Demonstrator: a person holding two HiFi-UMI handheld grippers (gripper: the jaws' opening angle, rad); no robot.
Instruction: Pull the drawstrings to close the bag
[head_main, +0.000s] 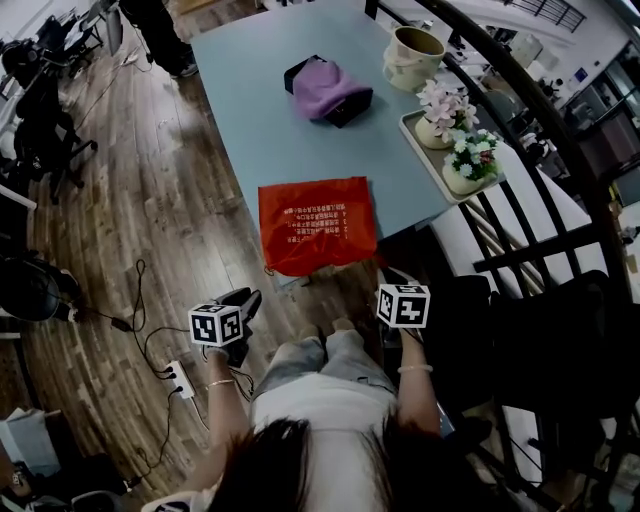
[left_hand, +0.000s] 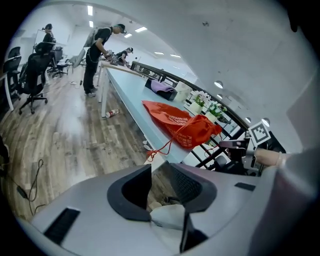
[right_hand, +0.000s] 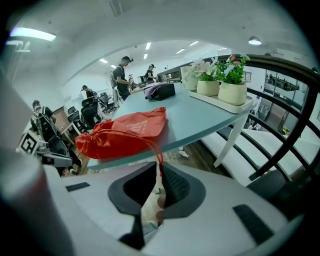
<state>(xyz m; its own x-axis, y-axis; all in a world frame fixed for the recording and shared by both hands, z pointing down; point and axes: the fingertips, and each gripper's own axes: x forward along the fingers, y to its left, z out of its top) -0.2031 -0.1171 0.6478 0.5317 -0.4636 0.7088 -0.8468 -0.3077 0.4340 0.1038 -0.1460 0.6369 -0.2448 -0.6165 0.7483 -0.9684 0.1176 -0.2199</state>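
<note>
Right gripper (right_hand: 159, 168) is clamped on the red drawstring (right_hand: 156, 150); left gripper (left_hand: 158, 164) gapes, empty. The bag (head_main: 318, 225) lies at the table's (head_main: 250, 110) near edge, so a one-sided pull could drag it off.

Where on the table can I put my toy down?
Bare table lies between the red bag and the purple cloth, and along the left edge. The right edge is crowded: cup, flower tray.
</note>
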